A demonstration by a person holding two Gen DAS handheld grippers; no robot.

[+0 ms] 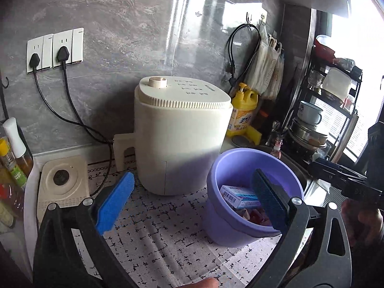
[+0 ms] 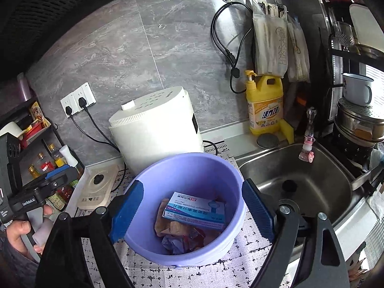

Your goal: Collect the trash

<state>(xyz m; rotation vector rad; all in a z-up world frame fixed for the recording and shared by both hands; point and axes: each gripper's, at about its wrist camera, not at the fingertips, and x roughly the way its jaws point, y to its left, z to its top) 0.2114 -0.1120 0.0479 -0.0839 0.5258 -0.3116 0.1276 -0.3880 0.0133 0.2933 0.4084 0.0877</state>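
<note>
Right wrist view shows both tongs (image 2: 192,208) apart and empty over the round lilac plastic bin (image 2: 184,168) on the tabletop, a white-and-blue cardboard box (image 2: 195,210) already inside with crumpled wrappers, so the next move likely calls for seeking more trash.

This was a home kitchen. A shiny metal sink (image 2: 300,180) sat in the counter, with a yellow bottle of dish soap (image 2: 265,105) and a sponge (image 2: 288,129) beside it. Pots and a white mug (image 2: 357,88) were stacked on a black rack, and a cream cooker (image 1: 180,132) was plugged into the grey tiled wall (image 1: 120,24).
</note>
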